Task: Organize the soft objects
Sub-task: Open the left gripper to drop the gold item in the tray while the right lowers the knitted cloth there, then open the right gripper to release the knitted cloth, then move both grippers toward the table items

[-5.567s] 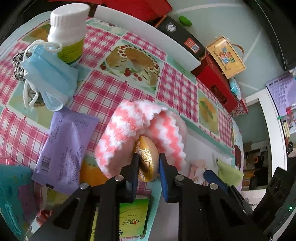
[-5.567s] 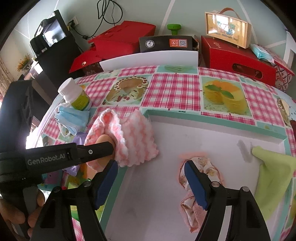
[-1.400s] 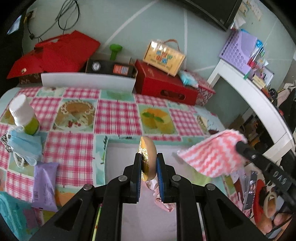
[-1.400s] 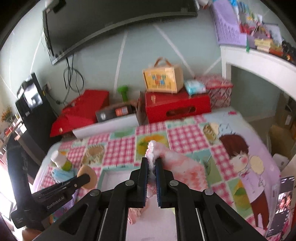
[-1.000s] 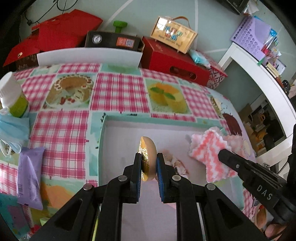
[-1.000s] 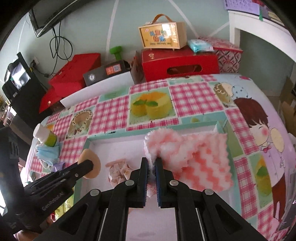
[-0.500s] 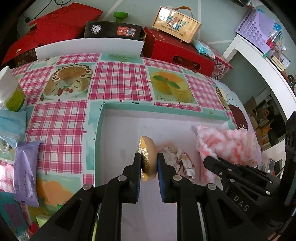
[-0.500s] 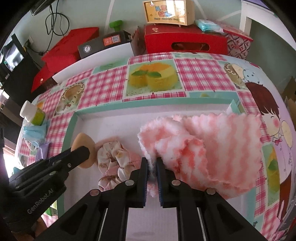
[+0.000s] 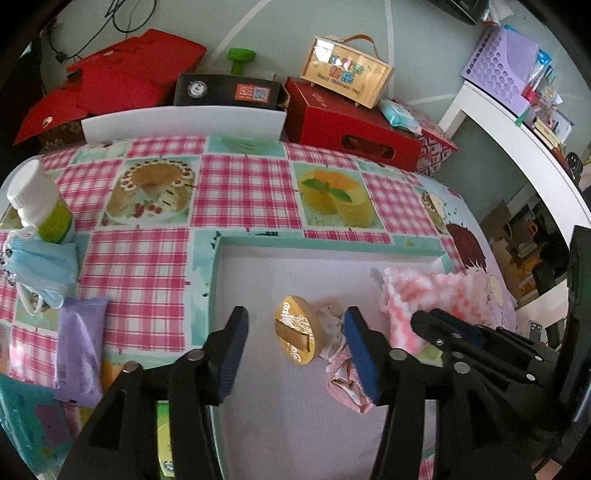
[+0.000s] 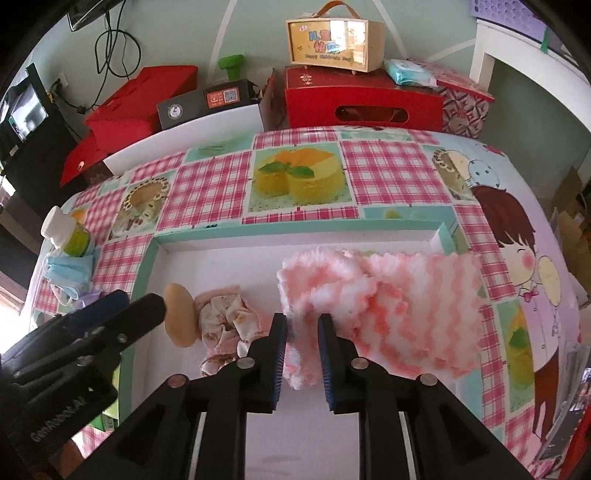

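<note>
A white tray with a teal rim (image 9: 258,240) (image 10: 147,266) lies on the checked tablecloth. My left gripper (image 9: 293,345) is open over the tray, with the tan powder puff (image 9: 297,339) (image 10: 179,319) standing free between its fingers. A crumpled floral cloth (image 9: 341,373) (image 10: 225,317) lies beside the puff. My right gripper (image 10: 303,343) has its jaws parted around a fold of the pink and white fluffy cloth (image 10: 399,314) (image 9: 424,295), which rests at the tray's right side, draped over its rim.
On the table's left are a white and green bottle (image 9: 37,203), a blue face mask (image 9: 40,269) and a purple packet (image 9: 79,350). Red boxes (image 9: 351,122), a black box (image 9: 229,90) and a yellow carry box (image 10: 336,35) stand behind the table.
My left gripper has opened and let go of the powder puff in the tray. My right gripper's jaws have parted, loosening on the pink cloth, which now rests in the tray.
</note>
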Demonstrator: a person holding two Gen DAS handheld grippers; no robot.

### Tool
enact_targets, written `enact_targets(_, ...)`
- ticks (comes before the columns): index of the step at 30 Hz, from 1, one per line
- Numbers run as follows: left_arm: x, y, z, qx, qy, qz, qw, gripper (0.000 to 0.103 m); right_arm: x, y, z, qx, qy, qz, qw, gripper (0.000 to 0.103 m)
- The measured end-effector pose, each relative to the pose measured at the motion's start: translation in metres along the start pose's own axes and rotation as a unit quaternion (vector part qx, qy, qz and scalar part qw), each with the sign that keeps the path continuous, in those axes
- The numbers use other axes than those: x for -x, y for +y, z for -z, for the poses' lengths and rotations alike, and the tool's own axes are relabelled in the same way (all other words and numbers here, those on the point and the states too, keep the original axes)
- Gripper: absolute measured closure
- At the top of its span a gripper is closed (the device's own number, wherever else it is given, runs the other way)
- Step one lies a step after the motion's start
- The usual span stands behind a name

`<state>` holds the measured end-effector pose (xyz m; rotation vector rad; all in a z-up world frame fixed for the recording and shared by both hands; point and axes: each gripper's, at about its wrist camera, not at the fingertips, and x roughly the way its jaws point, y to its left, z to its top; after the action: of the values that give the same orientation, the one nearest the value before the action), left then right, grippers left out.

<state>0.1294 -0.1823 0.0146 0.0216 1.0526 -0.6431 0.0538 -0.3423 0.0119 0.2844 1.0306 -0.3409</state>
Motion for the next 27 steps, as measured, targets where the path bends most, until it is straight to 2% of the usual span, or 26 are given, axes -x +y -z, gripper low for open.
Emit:
enact_targets(1,0.003,0.002,-0.001,0.005,-0.003,-0.004,1.0,0.042,0.002,0.0,0.0,0.0,-0.004,0.001,1.0,0.078)
enact_targets(2,0.005,0.003,-0.001,0.007,-0.005,-0.006,0.9999,0.041,0.004,-0.001,-0.001,-0.001,-0.008,0.002,1.0,0.064)
enact_targets(4,0.006,0.006,-0.003,0.01,-0.006,-0.013,0.9999,0.037,0.006,0.0,0.0,-0.001,-0.012,0.006,1.0,0.044)
enact_targets(7,0.004,0.013,-0.003,0.02,-0.005,-0.032,0.9993,0.028,0.003,0.0,0.0,0.0,-0.007,0.01,1.0,0.043)
enact_targets(10,0.003,0.021,-0.003,0.031,-0.005,-0.049,0.9983,0.026,0.0,0.0,0.0,0.001,-0.001,0.016,1.0,0.036)
enact_targets(12,0.001,0.026,-0.002,0.04,-0.006,-0.058,0.9975,0.019,-0.001,0.0,0.0,0.001,0.0,0.02,1.0,0.032)
enact_targets(14,0.001,0.032,-0.002,0.055,-0.008,-0.062,0.9965,0.014,-0.002,0.0,0.0,0.002,0.001,0.026,1.0,0.023)
enact_targets(18,0.0,0.041,-0.001,0.07,-0.017,-0.085,0.9937,0.006,-0.005,0.001,0.0,0.014,0.008,0.044,0.999,0.014)
enact_targets(19,0.0,0.043,-0.001,0.07,-0.024,-0.096,0.9926,0.006,-0.006,0.001,0.0,0.018,0.008,0.05,0.999,0.005)
enact_targets(20,0.001,0.043,-0.002,0.07,-0.027,-0.101,0.992,0.006,-0.005,0.001,0.0,0.019,0.005,0.057,0.998,0.0)
enact_targets(27,0.003,0.047,-0.002,0.075,-0.034,-0.103,0.9912,0.006,-0.005,-0.003,-0.001,0.016,0.008,0.063,0.998,0.0)
